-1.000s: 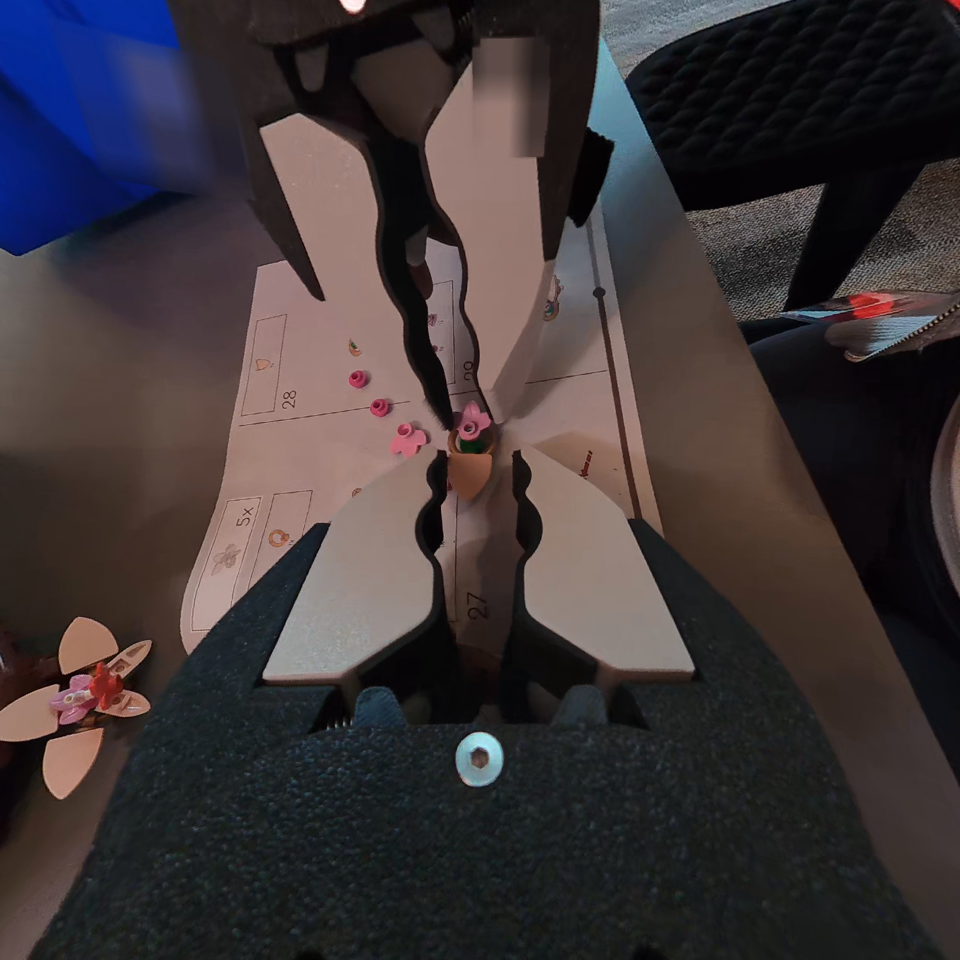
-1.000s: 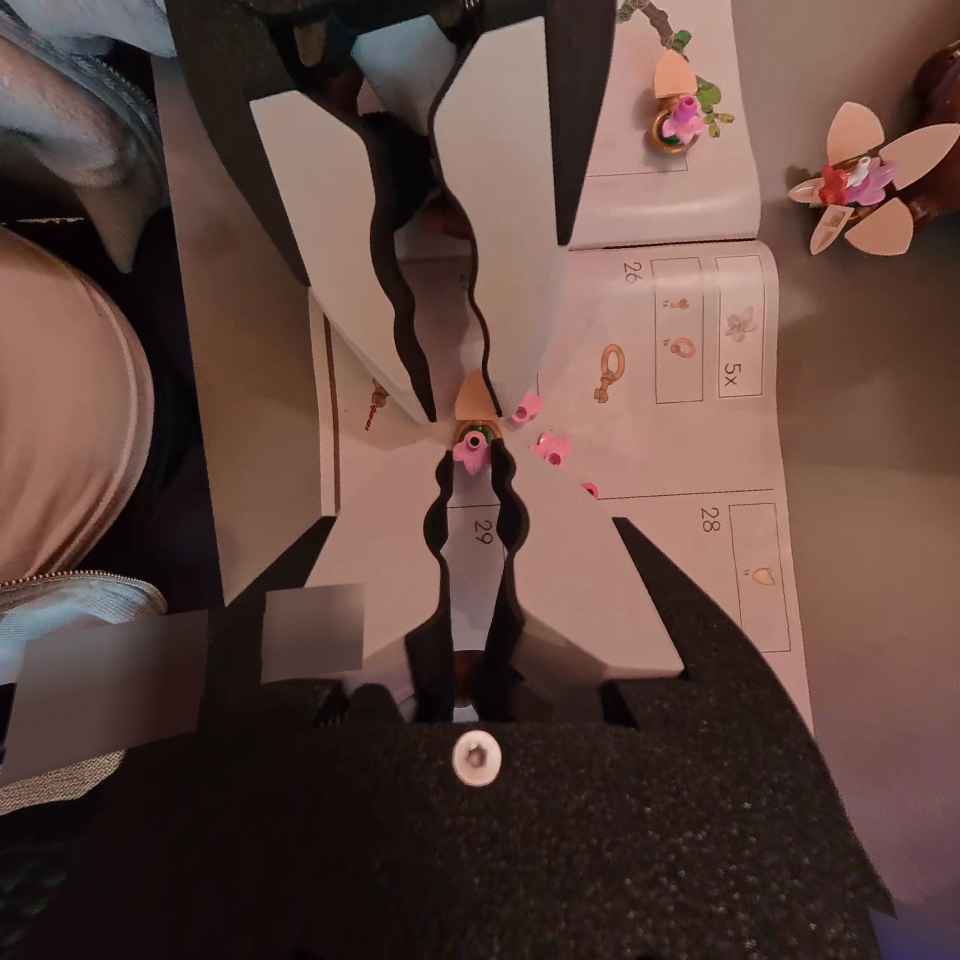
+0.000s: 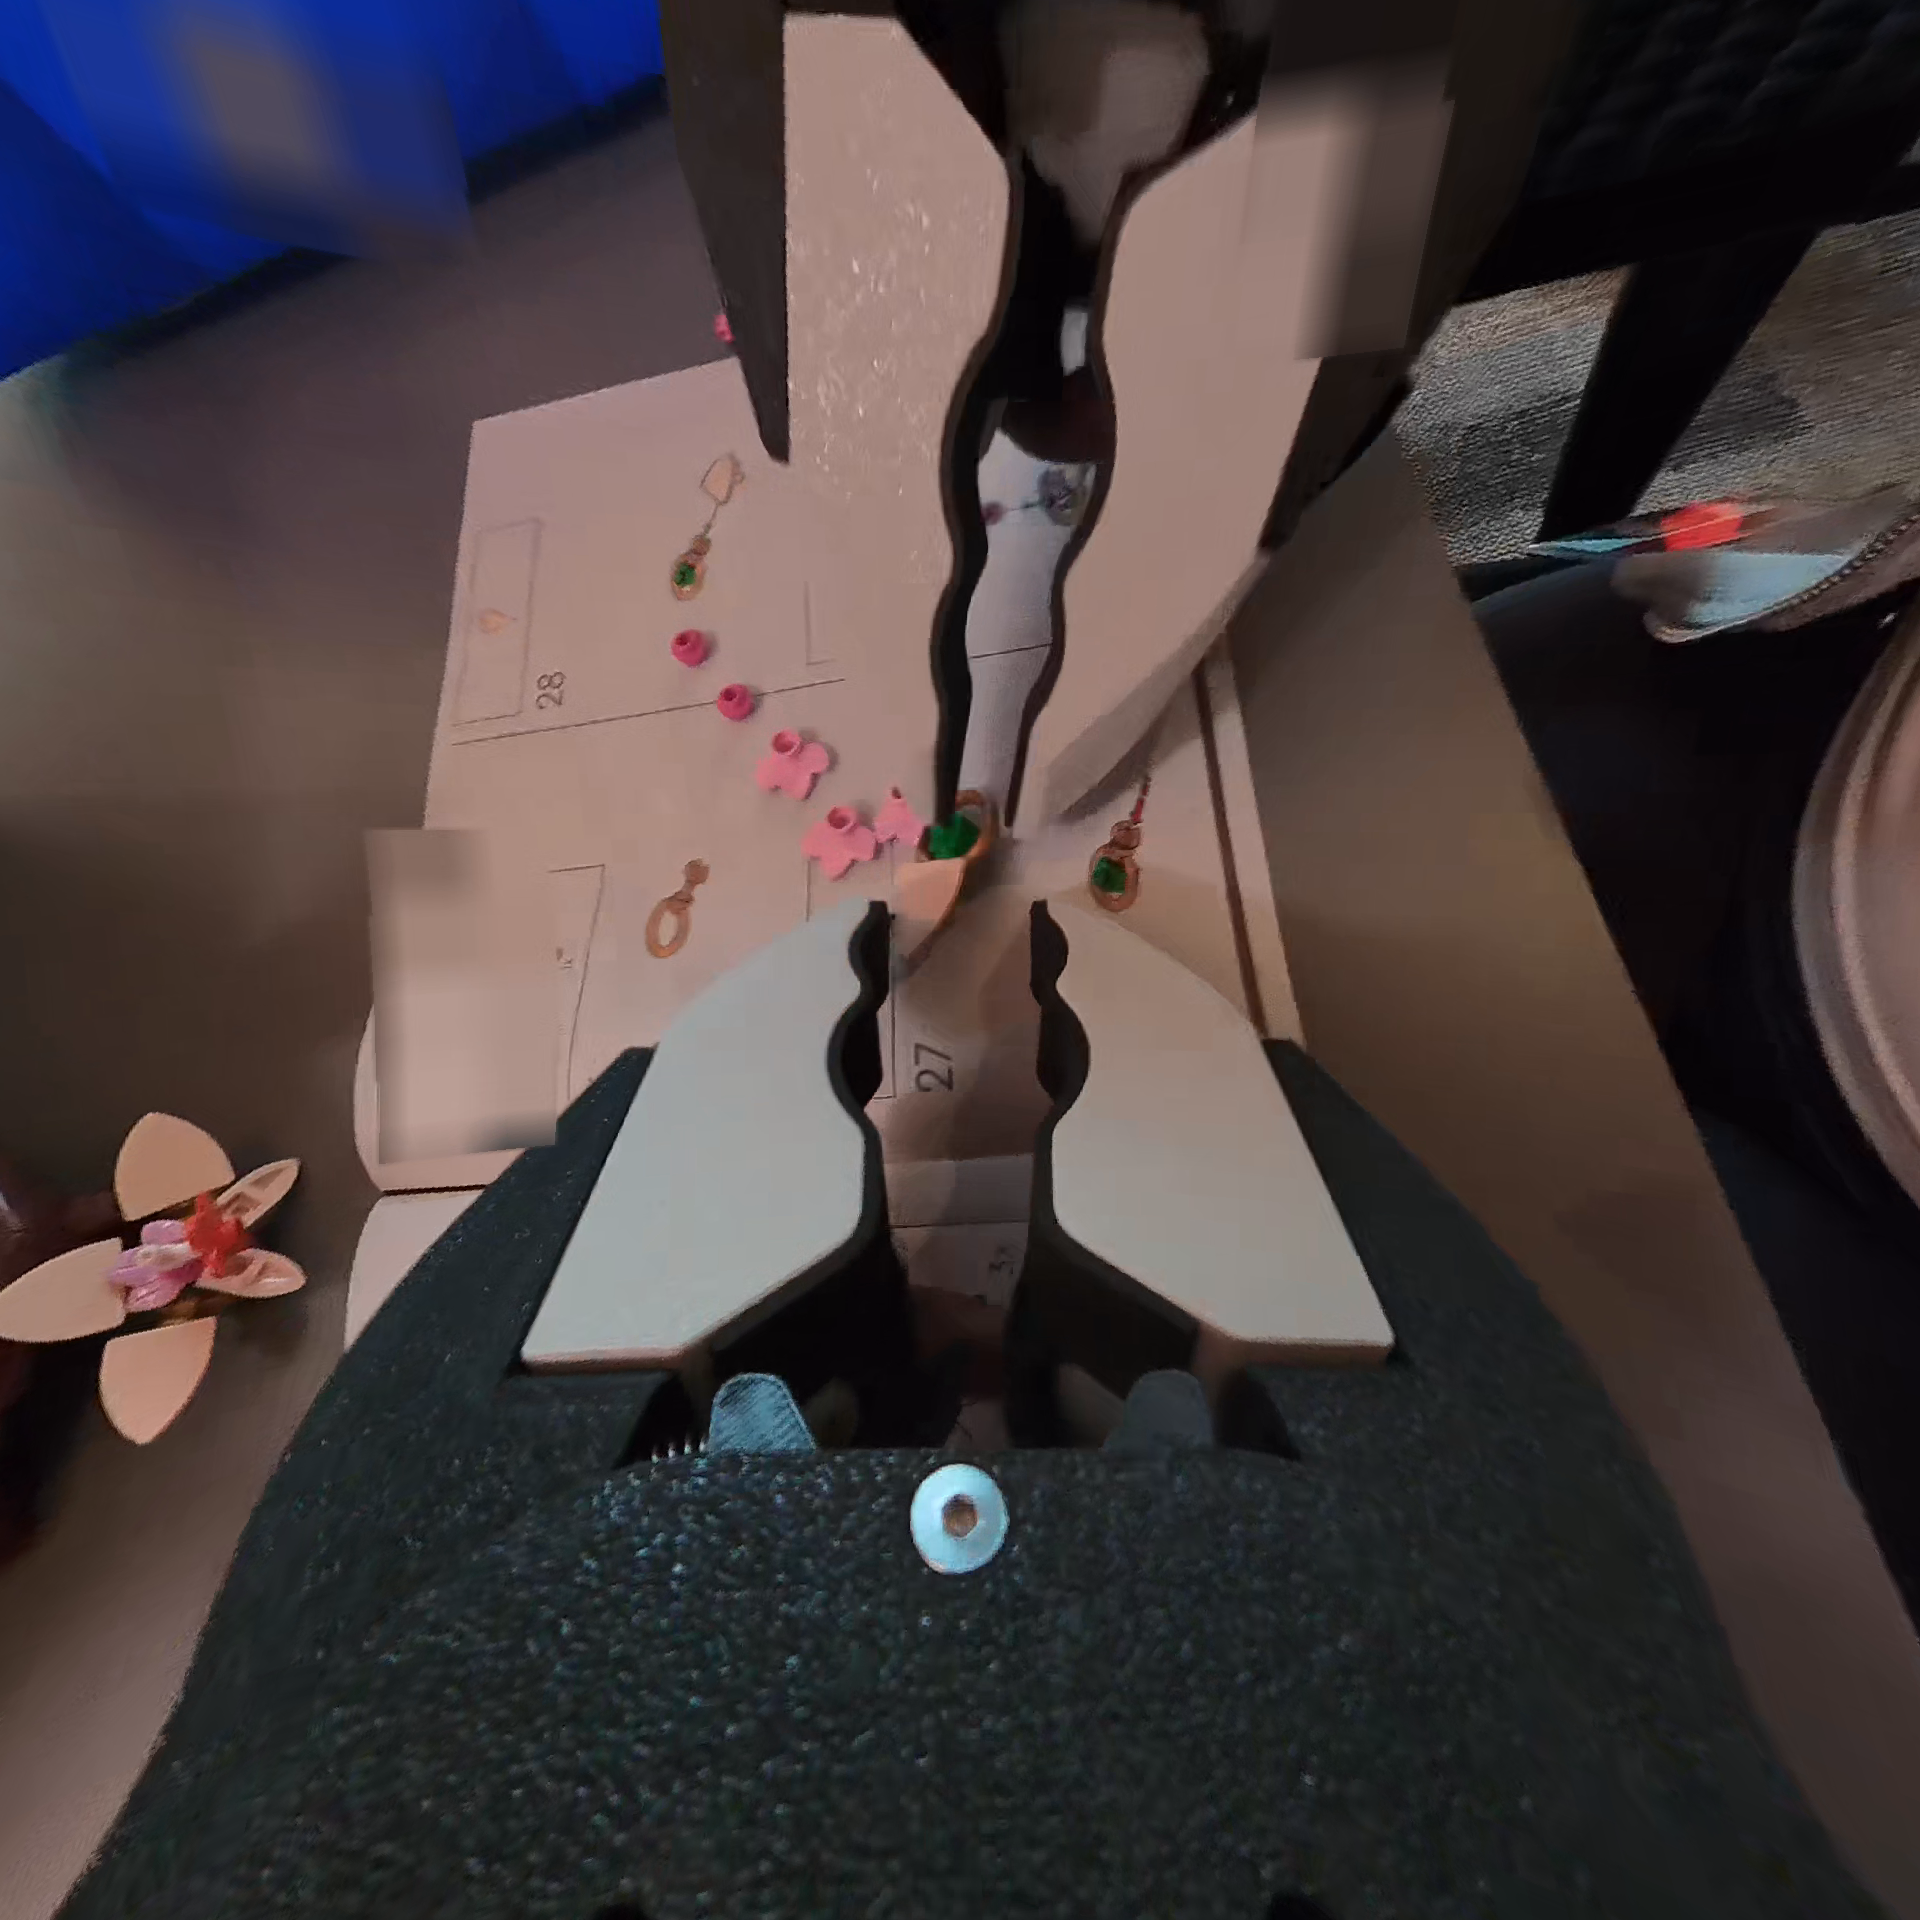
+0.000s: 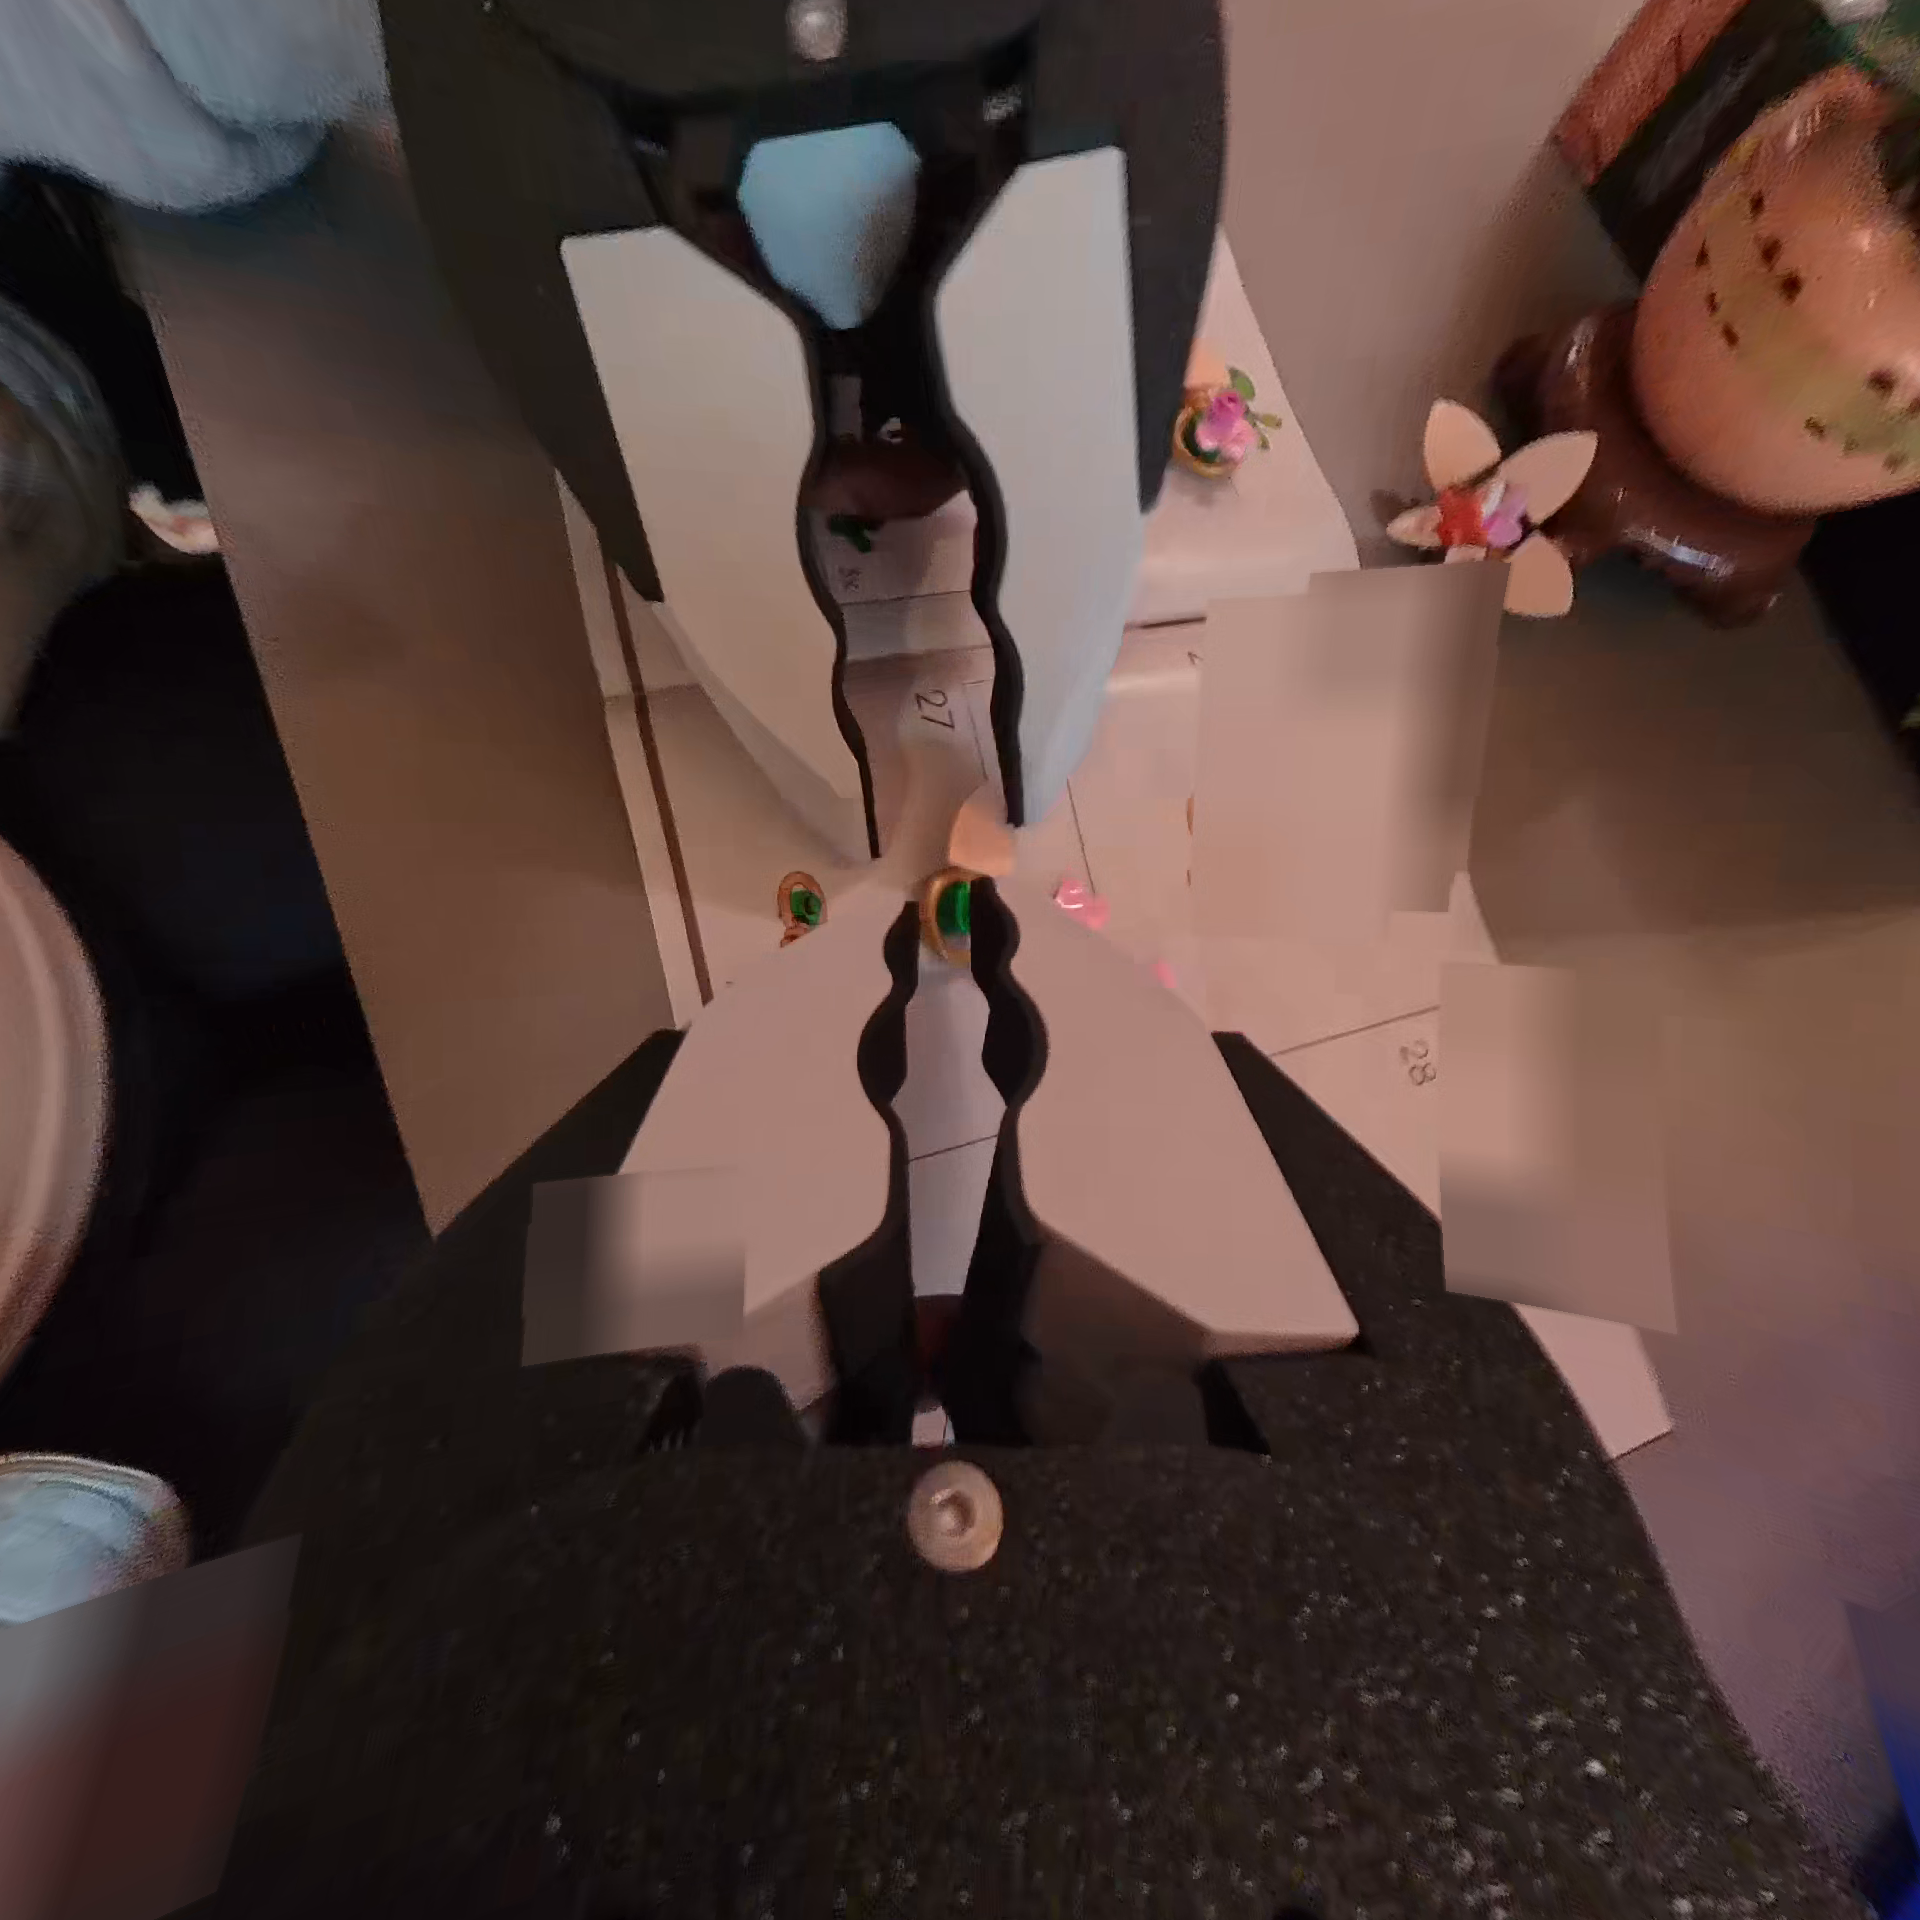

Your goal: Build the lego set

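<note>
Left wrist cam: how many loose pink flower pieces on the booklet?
3 pink flowers on the booklet: one mid-page, one just below it, and a third, partly hidden, against the gold ring piece. More may be hidden behind the jaws.

Open instruction booklet (image 3: 623, 790) lies on the grey table (image 3: 208, 727), with pink flower pieces (image 3: 795, 767) and two magenta studs (image 3: 689, 646) scattered on the page. A tan-petalled brick flower (image 3: 156, 1262) sits off to the side, next to a speckled pot (image 4: 1766, 312) on a brown stand. Black chair (image 3: 1662, 156) behind.
</note>
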A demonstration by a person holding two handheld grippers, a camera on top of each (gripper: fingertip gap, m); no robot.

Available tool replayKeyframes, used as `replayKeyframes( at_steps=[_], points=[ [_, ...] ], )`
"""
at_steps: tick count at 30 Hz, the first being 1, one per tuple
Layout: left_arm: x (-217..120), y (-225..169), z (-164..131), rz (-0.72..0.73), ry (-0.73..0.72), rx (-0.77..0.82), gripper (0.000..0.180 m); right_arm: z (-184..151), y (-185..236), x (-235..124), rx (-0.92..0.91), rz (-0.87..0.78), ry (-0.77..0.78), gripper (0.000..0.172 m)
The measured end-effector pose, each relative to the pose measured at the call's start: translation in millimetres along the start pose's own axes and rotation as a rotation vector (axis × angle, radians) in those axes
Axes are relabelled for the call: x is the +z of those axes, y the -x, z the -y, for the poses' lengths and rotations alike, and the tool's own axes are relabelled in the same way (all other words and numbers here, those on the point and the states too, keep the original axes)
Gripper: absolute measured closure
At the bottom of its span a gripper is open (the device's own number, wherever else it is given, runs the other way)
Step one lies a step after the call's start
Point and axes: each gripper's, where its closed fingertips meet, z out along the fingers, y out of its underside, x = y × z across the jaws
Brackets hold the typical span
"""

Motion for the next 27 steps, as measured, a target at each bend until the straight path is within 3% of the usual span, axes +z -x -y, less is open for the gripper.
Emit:
replayKeyframes(
  at_steps=[8, 15, 20, 27],
  points=[
    [4, -16, 6, -0.047, 0.017, -0.002, 0.154, -11, 12, -1, -0.117, 0.050, 0.012, 0.167],
    [11, -10, 13, 0.058, 0.015, 0.027, 0.152, -17, 10, -9, -0.144, 0.089, -0.001, 0.166],
    [8, -13, 10, 0.033, -0.017, -0.015, 0.155, -21, -5, -16, 0.050, 0.207, 0.013, 0.166],
    [8, -17, 9, -0.021, -0.023, -0.043, 0.155, -26, 6, -9, 0.114, 0.309, 0.028, 0.165]
  ],
)
